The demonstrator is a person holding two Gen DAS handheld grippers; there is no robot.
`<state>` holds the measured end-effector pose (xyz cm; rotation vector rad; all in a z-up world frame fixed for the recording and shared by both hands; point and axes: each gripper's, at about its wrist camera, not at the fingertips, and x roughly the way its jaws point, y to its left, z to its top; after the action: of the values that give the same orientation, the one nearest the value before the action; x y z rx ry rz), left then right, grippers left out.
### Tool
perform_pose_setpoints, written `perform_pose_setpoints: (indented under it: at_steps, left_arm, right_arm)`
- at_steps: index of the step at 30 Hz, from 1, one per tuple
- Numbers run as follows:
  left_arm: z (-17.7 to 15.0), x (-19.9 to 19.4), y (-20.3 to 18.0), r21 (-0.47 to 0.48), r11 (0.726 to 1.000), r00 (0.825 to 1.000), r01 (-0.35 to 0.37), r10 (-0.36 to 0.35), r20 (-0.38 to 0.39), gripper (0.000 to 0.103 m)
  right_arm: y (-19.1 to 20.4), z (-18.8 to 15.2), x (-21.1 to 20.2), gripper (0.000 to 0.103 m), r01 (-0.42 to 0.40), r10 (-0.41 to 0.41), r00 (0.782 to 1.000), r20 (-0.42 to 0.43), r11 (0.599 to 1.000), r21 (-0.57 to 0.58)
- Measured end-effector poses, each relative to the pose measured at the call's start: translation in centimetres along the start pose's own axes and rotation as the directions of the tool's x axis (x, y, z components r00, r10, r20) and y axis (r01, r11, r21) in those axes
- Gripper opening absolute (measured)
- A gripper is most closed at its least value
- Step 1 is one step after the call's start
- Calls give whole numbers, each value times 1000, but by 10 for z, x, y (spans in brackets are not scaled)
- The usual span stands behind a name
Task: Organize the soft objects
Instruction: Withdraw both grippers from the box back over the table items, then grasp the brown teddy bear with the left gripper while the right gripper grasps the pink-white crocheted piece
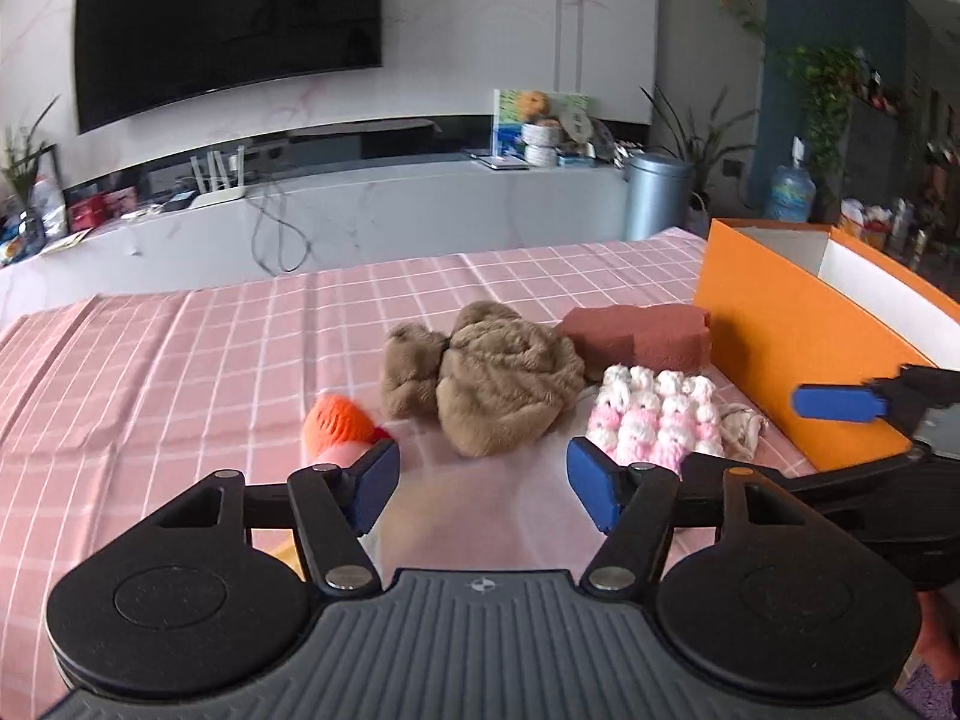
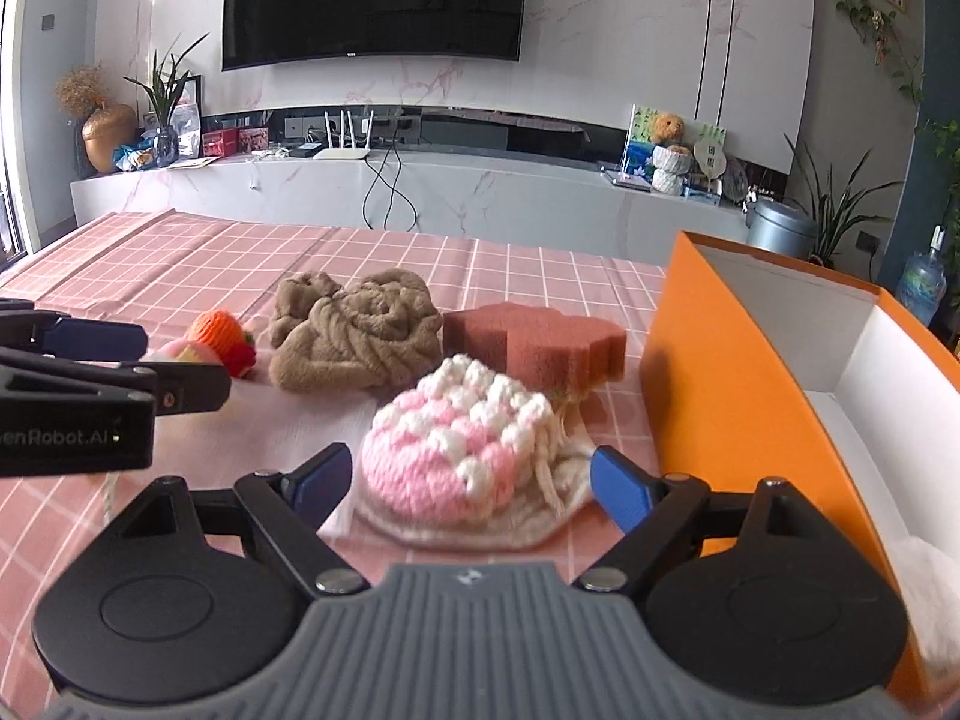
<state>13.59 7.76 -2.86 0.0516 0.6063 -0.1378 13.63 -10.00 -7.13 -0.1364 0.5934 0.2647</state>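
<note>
Soft objects wait on the desk beside the orange box

Soft objects lie in a loose group on the pink checked cloth of the desk. Nearest is the pink-and-white knitted piece, just in front of the right gripper, whose jaws stand wide with nothing between them. It looks light and yielding, so I judge a pinch across its raised middle is safer than its loose fringe. Behind it the reddish sponge seems light and springy, and its flat sides offer a simple hold. The brown plush cloth is floppy and may hang down when lifted. The orange knitted toy is small, at the left.

The left gripper is also wide and empty, near the toy. The orange box stands open at the right, close to the knitted piece; its tall wall could be in the way
</note>
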Motion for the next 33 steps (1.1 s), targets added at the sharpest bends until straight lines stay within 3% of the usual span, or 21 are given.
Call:
perform_pose_setpoints:
  at_steps: [6, 9, 16, 18, 20, 24, 26, 29, 32, 33]
  left_arm:
    - [20, 31, 6, -16, 1000, 998, 19, -20, -52, 76]
    - [26, 46, 5, -7, 1000, 997, 15, -15, -71, 77]
    - [35, 74, 0, 1, 1000, 995, 6, -6, -101, 87]
    - [37, 84, 2, -55, 998, 991, 9, -16, -133, 87]
    - [38, 92, 6, -110, 994, 985, 6, -25, -170, 86]
    - [34, 96, 11, -164, 986, 976, -15, -21, -216, 85]
    - [31, 97, 16, -203, 979, 970, 1, -50, -236, 80]
    - [28, 97, 17, -225, 974, 967, 28, -83, -240, 63]
    - [29, 96, 15, -236, 971, 967, 42, -99, -236, 44]
    - [30, 95, 15, -240, 970, 968, 37, -95, -233, 32]
  right_arm:
    - [-6, 20, 42, 83, 9, -5, 998, -68, 997, 71]
    - [-7, 24, 61, 69, 4, 5, 995, -97, 996, 91]
    - [-5, 22, 79, 68, -17, 21, 993, -112, 999, 39]
    - [-5, 19, 81, 63, -26, 29, 993, -111, 999, 28]
    - [-7, 17, 81, 49, -36, 39, 994, -101, 999, 27]
    - [-3, 15, 76, 39, -46, 44, 996, -79, 999, -24]
    - [-4, 15, 75, 36, -51, 49, 996, -72, 998, -26]
    - [-7, 16, 75, 34, -58, 56, 996, -69, 998, -19]
    - [-8, 16, 74, 34, -62, 61, 996, -68, 998, -15]
    - [-8, 15, 73, 34, -63, 62, 996, -68, 998, -16]
